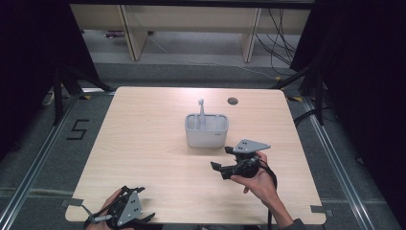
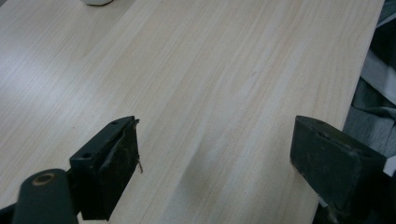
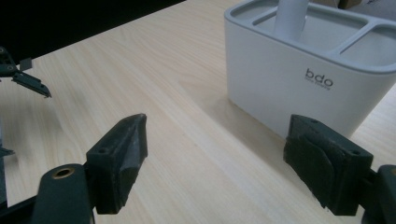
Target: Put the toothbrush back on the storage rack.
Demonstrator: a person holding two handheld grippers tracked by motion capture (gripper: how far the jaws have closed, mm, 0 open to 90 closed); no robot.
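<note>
Pale wood-grain counter, dark curtained bay around it, grey floor and desk legs behind.

Near edge: left hand-held gripper sits low at the counter's near-left corner, jaws spread wide, nothing between them, bare wood under it. In the high view it is parked at, well apart from the work.

Mid: right hand-held gripper hovers over the counter just in front of the organizer, jaws wide apart, empty. High view puts it at, angled toward the box's near-right corner.

Farther: white plastic organizer stands upright near counter centre, several compartments, "bdo" printed on the front wall. A white toothbrush stands upright in the left compartment, head up, clear of the rim.

Handling call: toothbrush looks light, stiff, smooth plastic, so likely slippery. Grip the bare handle above the rim, pinch across the flat sides, lift straight up. Organizer looks light too; it may tip or slide if the brush drags on the wall.

Cable port beyond, near the far edge.
</note>
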